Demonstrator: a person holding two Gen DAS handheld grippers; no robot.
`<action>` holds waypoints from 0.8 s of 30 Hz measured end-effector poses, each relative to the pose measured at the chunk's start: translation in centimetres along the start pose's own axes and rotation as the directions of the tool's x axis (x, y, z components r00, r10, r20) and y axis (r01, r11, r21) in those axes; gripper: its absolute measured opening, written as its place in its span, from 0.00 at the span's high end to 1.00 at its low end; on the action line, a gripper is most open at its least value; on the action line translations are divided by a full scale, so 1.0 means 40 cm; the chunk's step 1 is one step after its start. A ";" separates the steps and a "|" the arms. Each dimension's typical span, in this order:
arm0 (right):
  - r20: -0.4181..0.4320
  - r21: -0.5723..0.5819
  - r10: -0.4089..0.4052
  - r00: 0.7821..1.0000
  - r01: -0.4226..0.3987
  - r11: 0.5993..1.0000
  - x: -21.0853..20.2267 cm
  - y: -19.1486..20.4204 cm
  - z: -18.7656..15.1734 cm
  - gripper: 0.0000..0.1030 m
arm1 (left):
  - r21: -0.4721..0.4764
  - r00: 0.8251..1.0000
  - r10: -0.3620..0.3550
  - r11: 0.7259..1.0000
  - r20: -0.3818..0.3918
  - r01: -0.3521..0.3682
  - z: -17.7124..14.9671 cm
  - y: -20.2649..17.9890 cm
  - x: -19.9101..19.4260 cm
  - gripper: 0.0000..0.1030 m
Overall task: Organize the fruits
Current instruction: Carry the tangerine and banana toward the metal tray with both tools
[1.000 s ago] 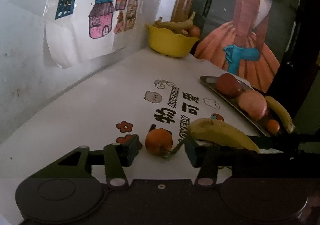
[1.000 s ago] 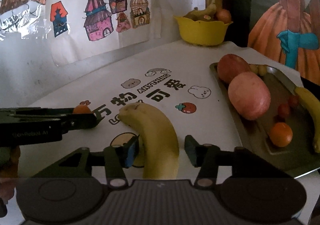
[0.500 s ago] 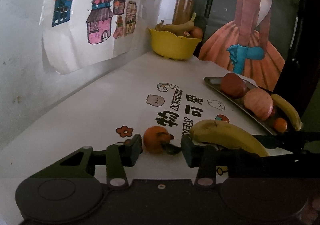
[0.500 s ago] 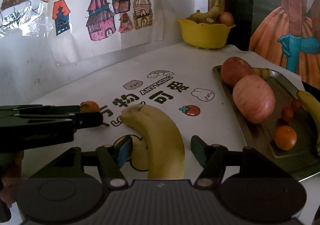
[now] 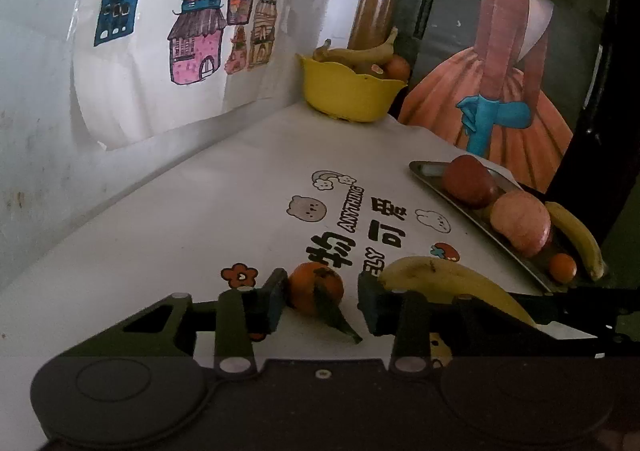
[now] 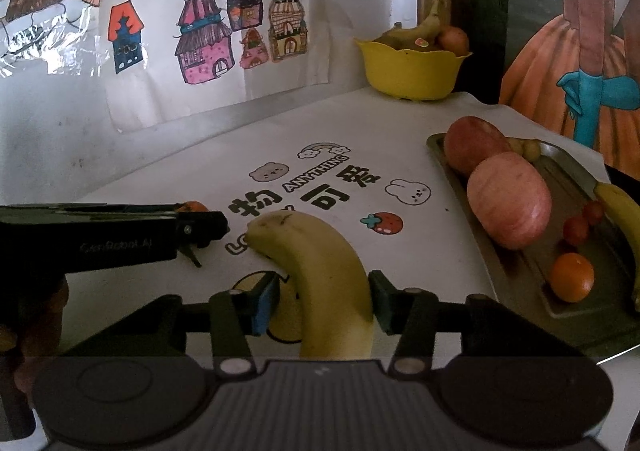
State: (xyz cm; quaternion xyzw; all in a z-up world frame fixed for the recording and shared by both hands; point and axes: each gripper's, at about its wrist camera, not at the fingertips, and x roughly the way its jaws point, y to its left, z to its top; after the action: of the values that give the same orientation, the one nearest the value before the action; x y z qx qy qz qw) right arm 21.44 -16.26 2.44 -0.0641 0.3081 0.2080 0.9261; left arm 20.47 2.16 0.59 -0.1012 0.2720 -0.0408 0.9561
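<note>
My left gripper (image 5: 322,301) has just been closing around the small orange (image 5: 316,288) on the white cloth (image 5: 192,219): left pad touches it, right pad stands a little off, so it's bracketed, not clamped. Only the left view shows that gap, and the dark leaf (image 5: 334,317) hanging off the orange. From the right view the left gripper (image 6: 202,225) is a black bar seen side-on, hiding nearly all of the orange (image 6: 195,206), so no read on the hold from there. My right gripper (image 6: 320,301) has just been closing on the near banana (image 6: 320,275): right pad against the peel, left pad just beside it with a sliver of cloth showing, so not pinched. In the left view the same banana (image 5: 436,279) lies just right of my fingers, its near end covered by the right gripper's black body. The right view opens up the metal tray (image 6: 516,275): two apples (image 6: 508,205), small red fruits (image 6: 576,229), an orange (image 6: 571,277), and another banana (image 6: 618,207) along its far rim. Left view sees that tray (image 5: 430,171) edge-on. Yellow bowl (image 6: 412,71) with fruit stands well apart at the back by the wall, drawings of houses (image 6: 208,39) taped up to its left
</note>
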 end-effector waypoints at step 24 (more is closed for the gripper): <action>0.019 0.079 0.011 1.000 -0.012 0.997 -0.015 -0.033 -0.010 0.62 | -0.005 1.000 0.016 1.000 -0.009 -0.016 0.001 -0.005 -0.005 0.70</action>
State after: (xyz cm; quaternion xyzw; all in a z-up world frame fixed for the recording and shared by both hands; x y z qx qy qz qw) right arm 21.35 -17.76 2.48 -0.0235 0.3079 0.2015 0.9295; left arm 20.30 1.99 0.76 -0.1013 0.2770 -0.0328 0.9549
